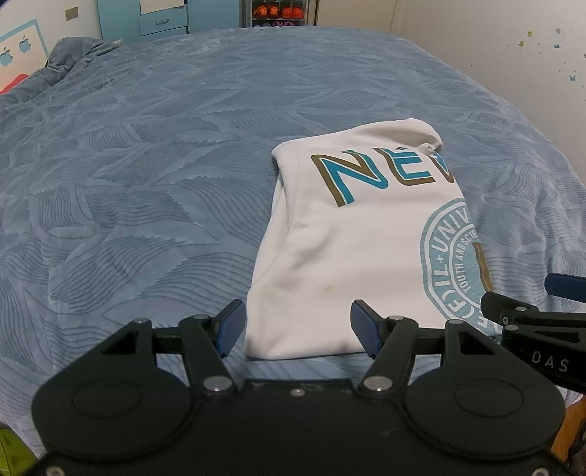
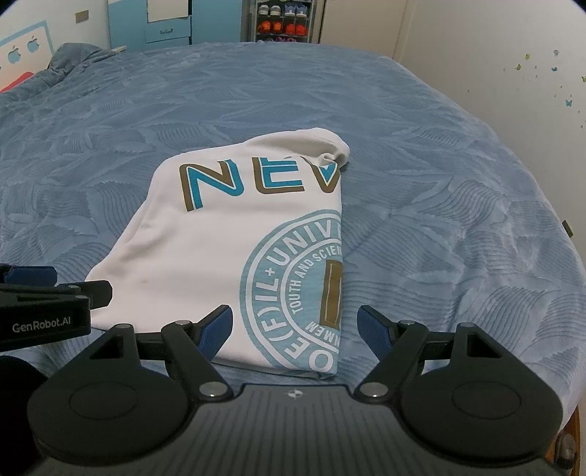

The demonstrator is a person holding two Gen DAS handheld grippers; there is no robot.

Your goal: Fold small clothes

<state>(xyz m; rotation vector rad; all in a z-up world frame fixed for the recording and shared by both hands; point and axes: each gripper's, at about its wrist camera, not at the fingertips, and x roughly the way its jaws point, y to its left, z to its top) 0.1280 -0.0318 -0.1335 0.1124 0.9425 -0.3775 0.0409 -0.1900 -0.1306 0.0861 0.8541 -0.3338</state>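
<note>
A white T-shirt (image 1: 351,234) with teal and brown letters and a round teal seal lies folded lengthwise on the blue bedspread. In the right wrist view the T-shirt (image 2: 227,252) has its folded edge on the right side. My left gripper (image 1: 298,329) is open at the shirt's near left corner, nothing between its fingers. At the near right corner my right gripper (image 2: 295,331) stands open too, holding nothing. Each gripper shows at the edge of the other's view: the right gripper (image 1: 531,315) and the left gripper (image 2: 55,296).
The blue textured bedspread (image 1: 146,183) covers the whole bed, with a bunched blanket (image 1: 73,55) at the far left. A blue cabinet (image 2: 164,22) and a shoe rack (image 2: 282,18) stand by the far wall. The white wall (image 2: 512,55) runs along the right.
</note>
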